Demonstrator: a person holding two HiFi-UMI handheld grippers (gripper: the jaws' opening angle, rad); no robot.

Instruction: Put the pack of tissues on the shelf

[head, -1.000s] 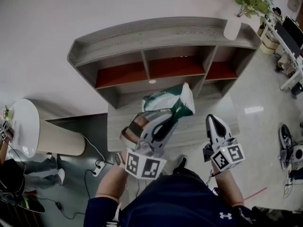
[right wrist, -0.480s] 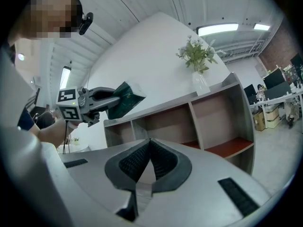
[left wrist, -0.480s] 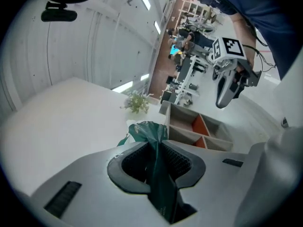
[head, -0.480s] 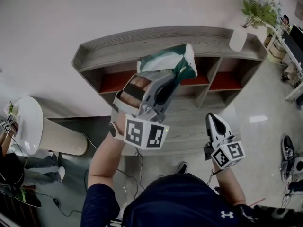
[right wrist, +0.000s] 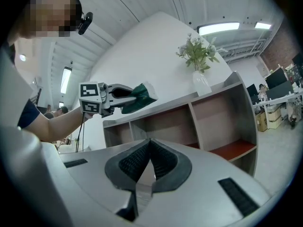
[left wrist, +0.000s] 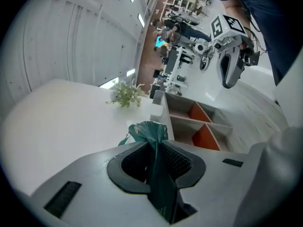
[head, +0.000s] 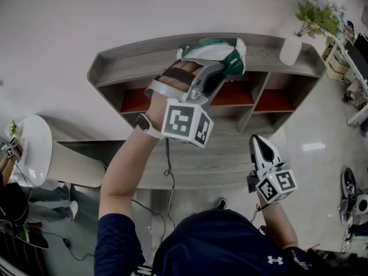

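Tissue pack [head: 214, 49] hangs above the shelf [head: 132, 59] top, pinched only by a thin wrapper fold in the closed left gripper [head: 215, 76] — it could slip free, or slide off if released near the front edge. Lower down, the right gripper [head: 261, 148] is shut on nothing.

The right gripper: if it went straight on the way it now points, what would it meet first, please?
Probably the shelf: the right gripper, empty, points at the middle compartment, and its view shows nothing in between. The depth is hard to judge.
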